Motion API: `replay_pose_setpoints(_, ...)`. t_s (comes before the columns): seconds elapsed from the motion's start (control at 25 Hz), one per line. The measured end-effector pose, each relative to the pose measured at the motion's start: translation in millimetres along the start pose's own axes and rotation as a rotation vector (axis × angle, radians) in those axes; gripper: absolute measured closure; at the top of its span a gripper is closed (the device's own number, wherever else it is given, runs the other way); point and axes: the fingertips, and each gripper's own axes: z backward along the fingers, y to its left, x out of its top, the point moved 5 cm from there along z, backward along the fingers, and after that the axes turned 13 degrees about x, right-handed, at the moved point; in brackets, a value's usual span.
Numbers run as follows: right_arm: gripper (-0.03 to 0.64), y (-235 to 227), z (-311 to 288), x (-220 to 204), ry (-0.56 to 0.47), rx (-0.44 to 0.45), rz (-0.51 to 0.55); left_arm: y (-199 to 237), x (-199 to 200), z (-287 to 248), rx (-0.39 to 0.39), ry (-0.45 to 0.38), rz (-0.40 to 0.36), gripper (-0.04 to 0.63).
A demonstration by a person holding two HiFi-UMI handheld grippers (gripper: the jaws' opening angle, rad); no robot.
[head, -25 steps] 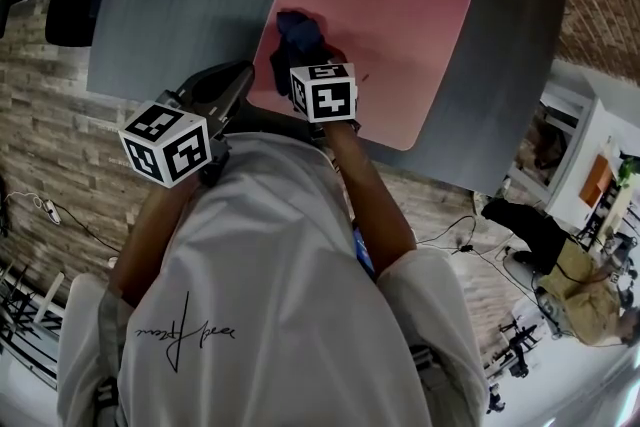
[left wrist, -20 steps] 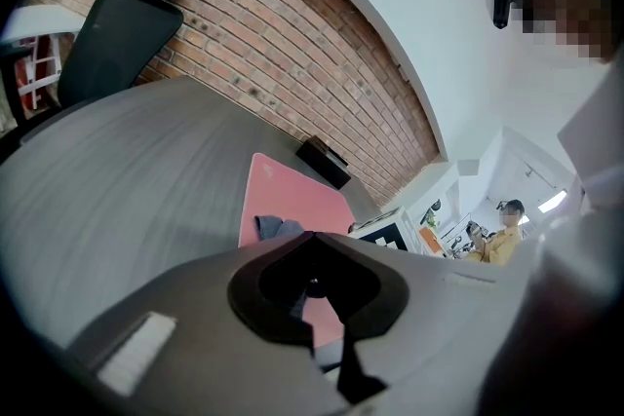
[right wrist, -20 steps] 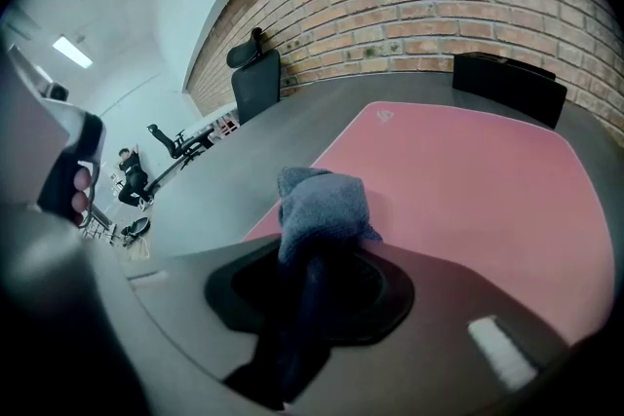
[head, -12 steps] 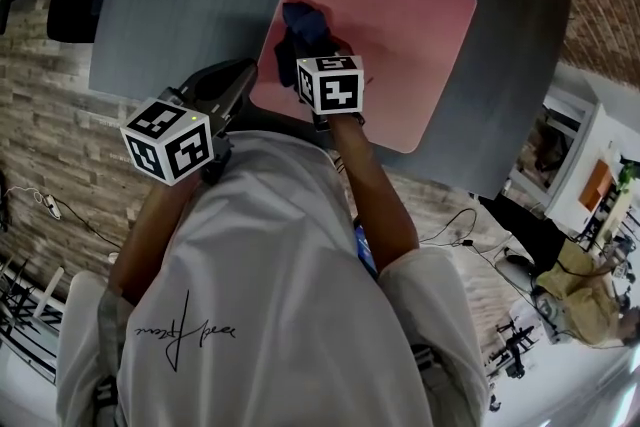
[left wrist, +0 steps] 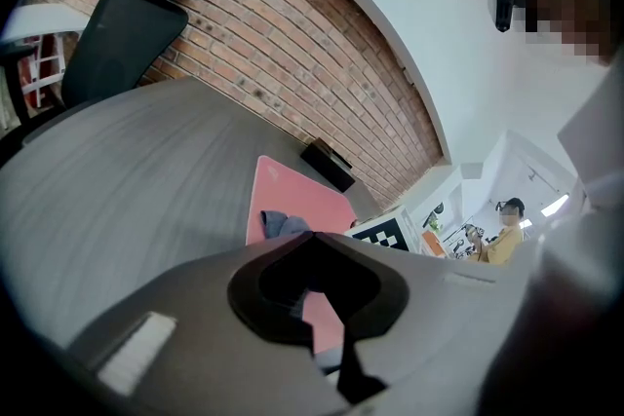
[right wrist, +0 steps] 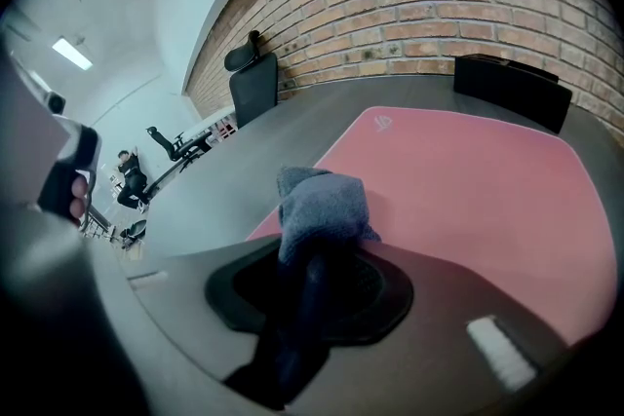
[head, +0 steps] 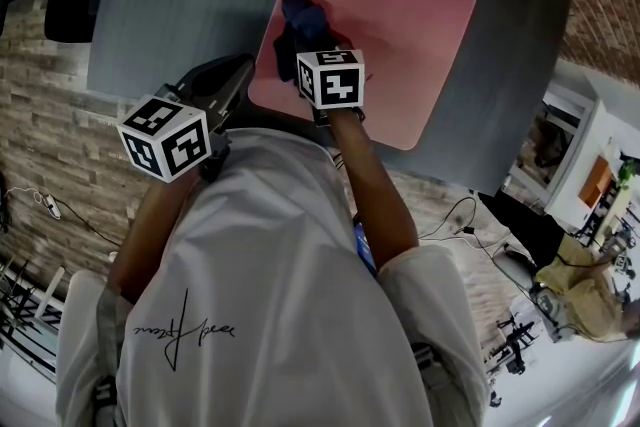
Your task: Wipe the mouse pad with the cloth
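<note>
With its 2 jaws clamped on the blue cloth, the right gripper sits at the pink mouse pad's left edge, most of the pad lying to its upper right, while the left gripper, closed and empty, hangs off the pad at lower left.

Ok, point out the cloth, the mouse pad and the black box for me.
cloth [right wrist: 322, 205], right gripper view, its bunched top fold.
mouse pad [head: 400, 25], head view, bare pink middle.
black box [right wrist: 512, 91], right gripper view, its front face.
</note>
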Motion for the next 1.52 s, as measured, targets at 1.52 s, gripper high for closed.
replay_pose_setpoints(1.52,0.520,-32,37,-16,-0.041,-0.045,-0.060,-14,-5,-5,-0.045,0.022,-0.018,0.594)
